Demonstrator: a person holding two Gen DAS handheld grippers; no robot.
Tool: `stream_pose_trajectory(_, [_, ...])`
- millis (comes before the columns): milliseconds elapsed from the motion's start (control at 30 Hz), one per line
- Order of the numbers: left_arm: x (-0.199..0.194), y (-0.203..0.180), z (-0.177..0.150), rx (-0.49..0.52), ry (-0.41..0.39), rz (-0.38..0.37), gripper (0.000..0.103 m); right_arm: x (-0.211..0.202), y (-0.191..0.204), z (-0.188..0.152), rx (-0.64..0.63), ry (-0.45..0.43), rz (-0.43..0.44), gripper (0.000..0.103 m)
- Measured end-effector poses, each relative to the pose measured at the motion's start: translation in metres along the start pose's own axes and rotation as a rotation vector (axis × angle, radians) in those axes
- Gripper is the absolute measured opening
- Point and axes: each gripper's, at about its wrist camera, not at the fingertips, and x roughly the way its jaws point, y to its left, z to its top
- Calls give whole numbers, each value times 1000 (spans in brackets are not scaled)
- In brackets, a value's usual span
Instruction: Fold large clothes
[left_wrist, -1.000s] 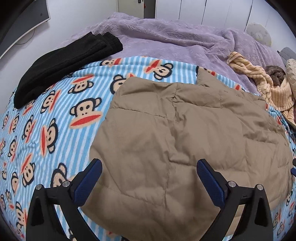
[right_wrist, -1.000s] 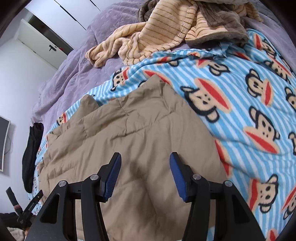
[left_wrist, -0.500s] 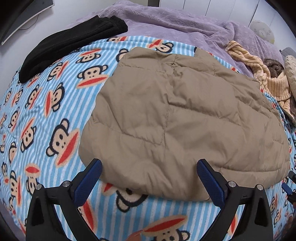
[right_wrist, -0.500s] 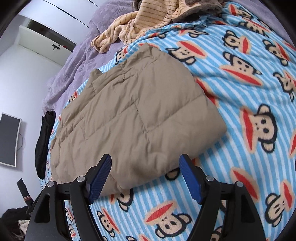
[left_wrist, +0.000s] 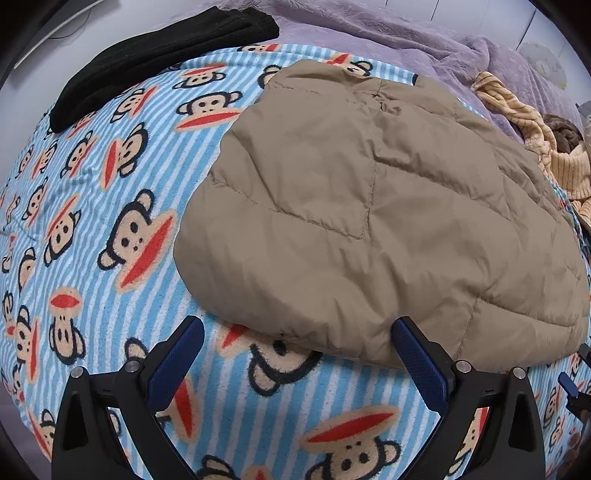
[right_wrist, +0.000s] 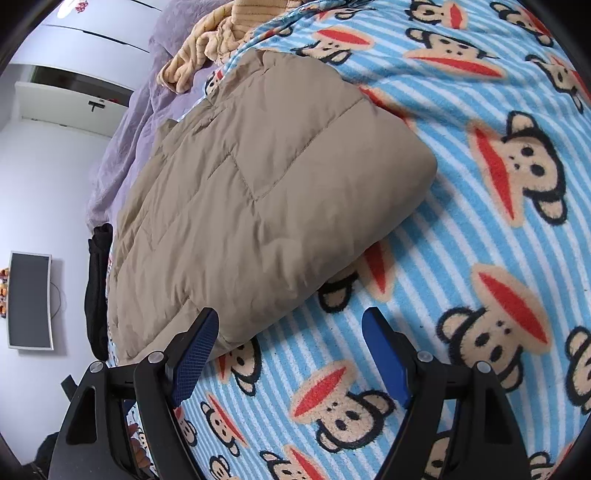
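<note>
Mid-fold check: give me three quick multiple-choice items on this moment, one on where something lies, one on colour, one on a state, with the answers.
1. Where does the black garment lie?
A. On top of the tan jacket
B. At the blanket's far edge, apart from the jacket
C. Between the left gripper's fingers

2. What colour is the quilted jacket?
A. Tan
B. Purple
C. Black

3. How is the right gripper?
A. Shut on the jacket's hem
B. Shut on the blanket
C. Open, nothing between its fingers

Answers:
1 B: monkey-print blanket shows between the two.
2 A: its whole surface is tan.
3 C: the blue pads stand apart over the blanket, beside the jacket's near corner.
</note>
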Motion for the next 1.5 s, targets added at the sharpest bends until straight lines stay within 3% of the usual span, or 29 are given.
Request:
stream_pose_trajectory(67, [1,2,0,-8,6,-5,102,2,1,0,1,3,5,84])
stream_pose_trajectory(100, [2,3,-1,-13,10,-5,102,4,2,0,3,7,10,98])
stream_pose_trajectory(133, [3,4,-1,-17,18,-7,102,5,1,0,5,10,15,102])
stream_pose_trajectory(333, [6,10,-3,-50,24,-54,102,11,4,5,18,8,28,103])
stream_pose_trajectory(467, [9,24,-6,-145,47,-235,102,13,1,3,28,16,25,103])
stream_pose_trajectory(533, [13,29,-7,-196,68,-292,102,14,-4,2,39,21,30,103])
stream_pose_trajectory(700, [21,34,-16,-217,92,-344,102,23,-12,4,79,51,58,103])
stream_pose_trajectory(833, [41,39,-23,-280,161,-431,102,27,-13,5,86,67,84,103])
stream_pose_trajectory(967, [45,40,-11,-318,124,-482,102,33,-16,9,109,71,113,103])
stream_pose_trajectory(1233, [56,41,33,-388,51,-492,102,42,-8,20,137,52,203,103])
stream_pose_trajectory(1433, [69,42,45,-440,23,-437,102,61,1,33,189,49,283,103])
stream_pose_trajectory(1467, [68,41,47,-439,18,-419,100,67,0,34,210,57,303,103])
stream_pose_trajectory(1500, [67,41,47,-431,13,-391,87,72,0,35,226,64,317,103])
